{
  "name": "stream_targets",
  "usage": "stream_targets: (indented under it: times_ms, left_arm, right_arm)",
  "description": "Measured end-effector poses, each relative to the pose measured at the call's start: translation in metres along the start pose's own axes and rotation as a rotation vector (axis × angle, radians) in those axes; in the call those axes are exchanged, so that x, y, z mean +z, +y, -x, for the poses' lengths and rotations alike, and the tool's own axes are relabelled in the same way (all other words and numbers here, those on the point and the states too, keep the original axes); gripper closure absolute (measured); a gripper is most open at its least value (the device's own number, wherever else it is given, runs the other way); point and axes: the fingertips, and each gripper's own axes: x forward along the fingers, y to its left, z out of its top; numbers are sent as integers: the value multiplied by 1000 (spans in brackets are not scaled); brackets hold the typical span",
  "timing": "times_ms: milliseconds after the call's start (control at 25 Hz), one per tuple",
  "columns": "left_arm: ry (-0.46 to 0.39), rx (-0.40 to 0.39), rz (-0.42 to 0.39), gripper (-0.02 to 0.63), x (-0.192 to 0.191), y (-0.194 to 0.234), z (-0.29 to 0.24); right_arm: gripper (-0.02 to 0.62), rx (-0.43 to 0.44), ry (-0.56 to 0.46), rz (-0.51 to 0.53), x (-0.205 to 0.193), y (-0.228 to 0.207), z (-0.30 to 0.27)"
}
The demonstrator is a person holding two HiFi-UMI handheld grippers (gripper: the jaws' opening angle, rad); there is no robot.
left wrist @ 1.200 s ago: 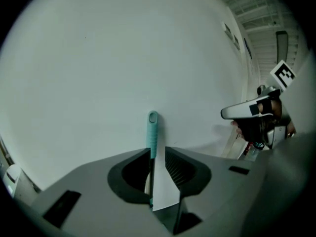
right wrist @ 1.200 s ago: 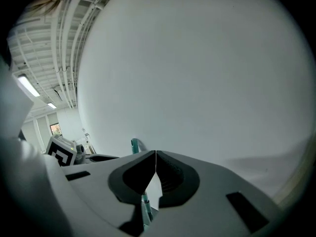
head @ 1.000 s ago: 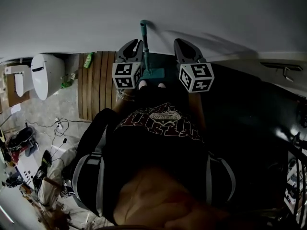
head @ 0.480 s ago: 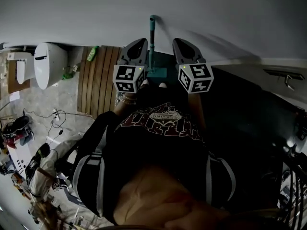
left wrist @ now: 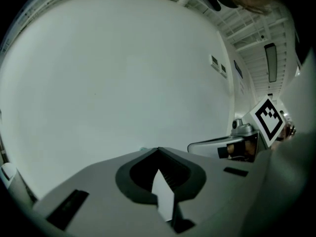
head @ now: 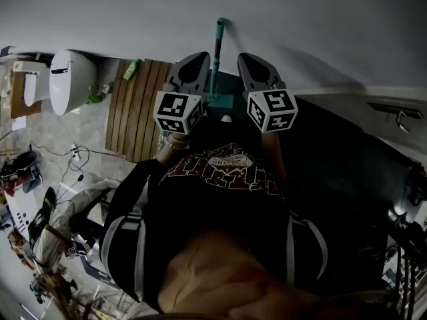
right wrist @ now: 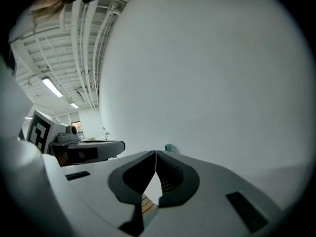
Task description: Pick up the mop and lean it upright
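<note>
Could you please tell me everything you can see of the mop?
The mop is teal: a slim straight pole on a flat rectangular head. It stands nearly upright, top end at the white wall, between the left gripper and right gripper, both shut, neither gripping it.

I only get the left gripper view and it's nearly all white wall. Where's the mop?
Observer: The head view shows the mop leaning upright on the wall, between the left hand-held gripper and the right hand-held gripper.
Operator: Is the right one holding it?
Observer: No. In the right gripper view its jaws are shut on nothing, with the teal handle top beyond them.
Operator: What else is down there?
Observer: A toilet and a wooden slat mat, off to the left.
</note>
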Motion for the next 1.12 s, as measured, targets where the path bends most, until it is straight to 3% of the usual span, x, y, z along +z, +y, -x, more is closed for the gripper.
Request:
stream_targets:
  times_ms: [1120]
  left_arm:
    - [-11, 5, 9, 560, 8, -12, 33]
  right_arm:
    - [577, 29, -31, 28, 8, 28, 20]
